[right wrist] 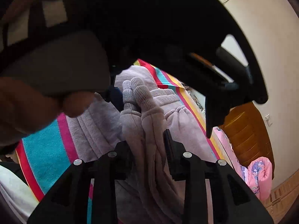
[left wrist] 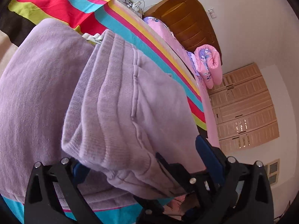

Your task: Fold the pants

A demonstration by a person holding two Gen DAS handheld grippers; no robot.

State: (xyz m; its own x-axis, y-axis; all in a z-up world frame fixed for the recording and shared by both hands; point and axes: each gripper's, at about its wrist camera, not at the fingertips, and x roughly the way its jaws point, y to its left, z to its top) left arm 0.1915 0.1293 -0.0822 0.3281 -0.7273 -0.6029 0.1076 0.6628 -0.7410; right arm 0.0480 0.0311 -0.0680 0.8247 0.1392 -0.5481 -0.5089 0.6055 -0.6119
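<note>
The pants [left wrist: 115, 100], lilac fleece, lie on the striped sheet [left wrist: 74, 7] of the bed, already doubled into a thick stack. The ribbed cuffs [right wrist: 136, 91] stand bunched ahead of my right gripper [right wrist: 147, 149].

My right gripper holds a narrow opening, with the gathered leg layers running between its fingers; the pads appear to press the bundle from both sides, so I judge it gripped. My left gripper [left wrist: 142, 160] stands wide, one blue pad [left wrist: 207, 155] clear of the cloth on the far side and the folded edge [left wrist: 89, 149] draped between the fingers, not pinched.

To complete this fold well:

1. I keep all layers inside the right pinch; a thick stack sheds its lowest layer easily.
2. I close the left gripper only on the full edge, not on the sheet beneath.
3. I move both grippers level, keeping the seams parallel.

A person's hand [right wrist: 37, 108] and the other gripper's black frame [right wrist: 186, 37] crowd the right wrist view; I allow clearance.
</note>
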